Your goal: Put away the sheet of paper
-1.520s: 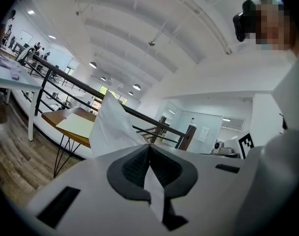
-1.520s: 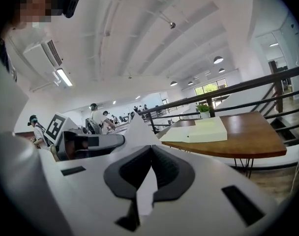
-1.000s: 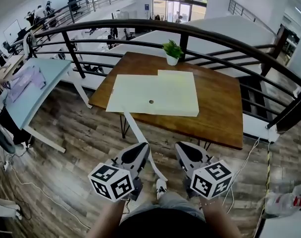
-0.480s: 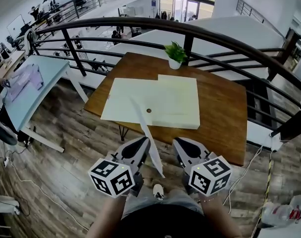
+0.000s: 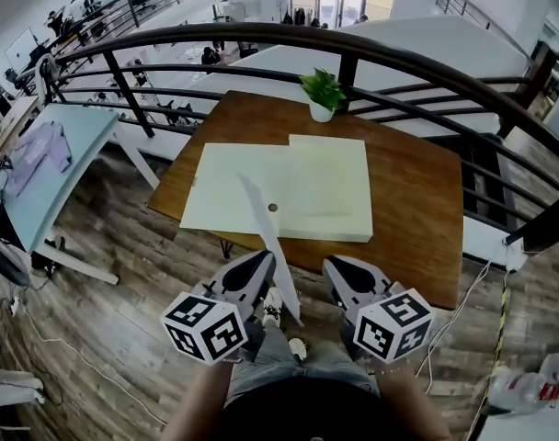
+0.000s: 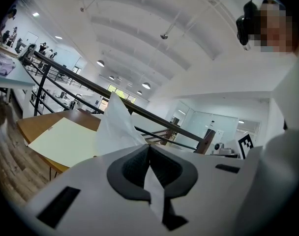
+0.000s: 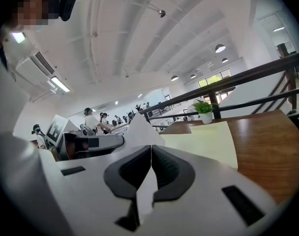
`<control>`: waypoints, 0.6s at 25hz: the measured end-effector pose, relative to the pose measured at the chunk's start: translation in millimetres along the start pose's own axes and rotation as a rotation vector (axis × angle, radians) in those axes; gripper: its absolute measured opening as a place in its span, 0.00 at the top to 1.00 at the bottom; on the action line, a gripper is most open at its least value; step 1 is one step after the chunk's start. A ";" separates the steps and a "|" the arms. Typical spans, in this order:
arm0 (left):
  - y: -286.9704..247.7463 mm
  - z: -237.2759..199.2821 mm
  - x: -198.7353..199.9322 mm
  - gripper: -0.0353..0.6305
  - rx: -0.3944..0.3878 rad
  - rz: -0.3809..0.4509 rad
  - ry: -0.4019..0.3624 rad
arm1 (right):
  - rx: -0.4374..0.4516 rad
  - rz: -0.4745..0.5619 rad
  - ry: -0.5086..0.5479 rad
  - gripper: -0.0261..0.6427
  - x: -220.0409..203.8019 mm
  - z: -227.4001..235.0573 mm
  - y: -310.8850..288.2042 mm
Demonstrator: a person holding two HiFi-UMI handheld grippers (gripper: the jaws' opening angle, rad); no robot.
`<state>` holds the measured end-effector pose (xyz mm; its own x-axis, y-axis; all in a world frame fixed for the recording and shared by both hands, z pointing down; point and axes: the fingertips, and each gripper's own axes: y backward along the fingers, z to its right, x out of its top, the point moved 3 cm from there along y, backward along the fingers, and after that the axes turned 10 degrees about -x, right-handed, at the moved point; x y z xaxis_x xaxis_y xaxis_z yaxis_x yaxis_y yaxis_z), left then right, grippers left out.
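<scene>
A white sheet of paper (image 5: 267, 231) hangs between my two grippers in the head view, seen nearly edge-on as a thin strip rising over the table's near edge. My left gripper (image 5: 264, 263) is shut on the sheet of paper (image 6: 117, 125), which sticks up past its jaws in the left gripper view. My right gripper (image 5: 334, 266) is shut on the same sheet of paper (image 7: 140, 128), whose corner stands above its closed jaws. Both grippers are held low, in front of the person's body, short of the wooden table (image 5: 410, 200).
A large cream board (image 5: 307, 186) with a small dark spot covers the table's left and middle. A potted plant (image 5: 321, 94) stands at the far edge. A dark railing (image 5: 371, 49) curves behind. A light blue table (image 5: 40, 168) stands at the left, above the wooden floor.
The table has come closer to the grippers. The sheet has risen and now reaches over the table's near edge. Both grippers stay shut on it.
</scene>
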<state>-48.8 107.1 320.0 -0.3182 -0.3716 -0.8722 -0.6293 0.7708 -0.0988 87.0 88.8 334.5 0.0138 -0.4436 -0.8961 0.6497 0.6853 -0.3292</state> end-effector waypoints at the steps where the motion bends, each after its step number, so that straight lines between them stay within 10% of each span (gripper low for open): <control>1: -3.2 -3.7 2.6 0.92 -0.004 -0.003 -0.002 | -0.005 0.001 -0.005 0.92 1.3 2.0 -3.3; 15: -70.7 -83.1 72.4 0.92 -0.101 -0.028 -0.014 | -0.067 0.029 -0.028 0.92 54.8 40.6 -101.4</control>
<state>-86.3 -17.3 303.6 -0.2901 -0.3842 -0.8765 -0.7060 0.7042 -0.0750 52.8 -28.4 330.9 0.0539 -0.4379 -0.8974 0.5967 0.7347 -0.3227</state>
